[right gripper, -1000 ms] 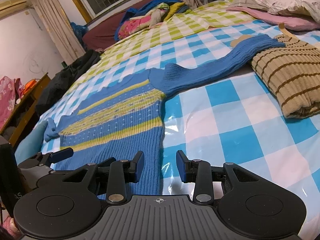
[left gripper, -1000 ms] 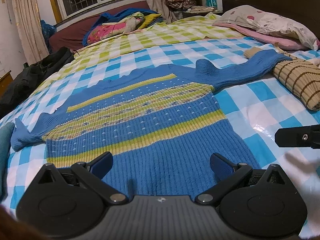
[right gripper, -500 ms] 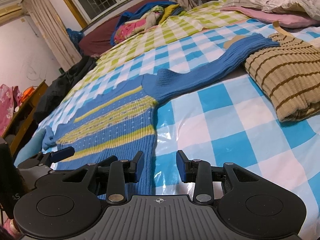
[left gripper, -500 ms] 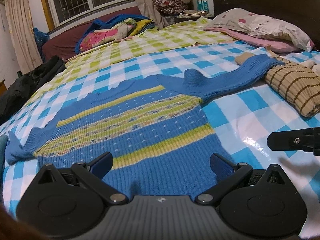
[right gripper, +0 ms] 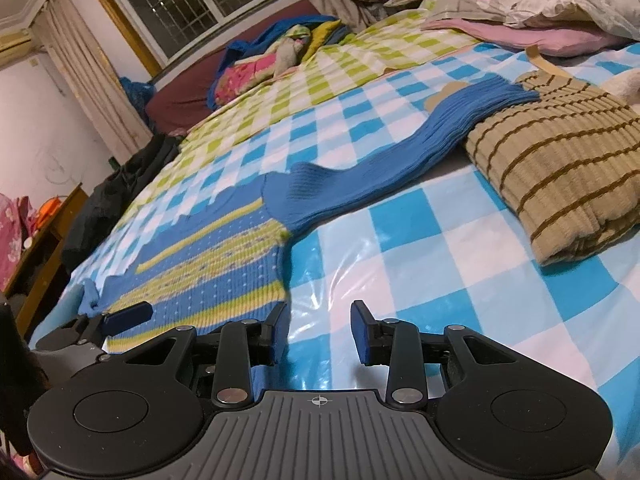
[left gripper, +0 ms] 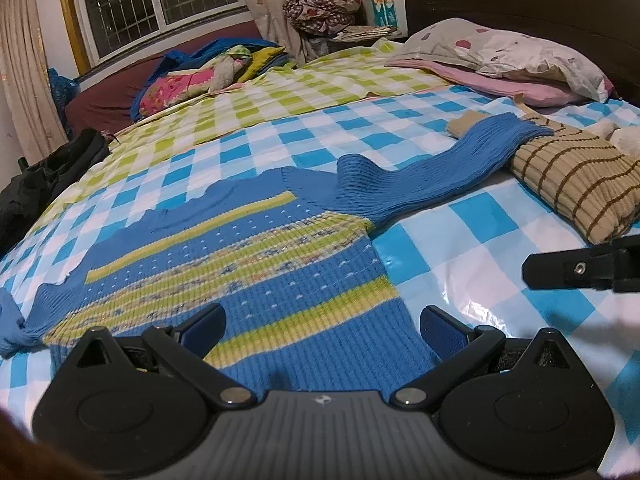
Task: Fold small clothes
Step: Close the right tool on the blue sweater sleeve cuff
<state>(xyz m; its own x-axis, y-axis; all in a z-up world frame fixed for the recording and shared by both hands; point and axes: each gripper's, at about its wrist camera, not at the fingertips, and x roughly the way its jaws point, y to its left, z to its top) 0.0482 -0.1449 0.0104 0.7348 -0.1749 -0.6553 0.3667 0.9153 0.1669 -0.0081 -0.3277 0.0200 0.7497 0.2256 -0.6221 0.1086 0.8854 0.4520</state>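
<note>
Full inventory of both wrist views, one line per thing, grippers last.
sweater: 1, blue with yellow-green stripes, spread flat on the bed, one sleeve reaching onto the tan knit
tan knit: 1, beige with brown stripes, folded, right side of the bed
checked sheet: 1, blue and white, glossy, under the sweater
green checked cover: 1, green and white, far half of the bed
pillows: stack, white spotted on pink, by the headboard
bedding pile: 1, pink, blue, yellow, below the window
dark clothing: 1, black, left bed edge
left gripper: open, over the sweater hem
right gripper: open, at the sweater's right hem corner
</note>
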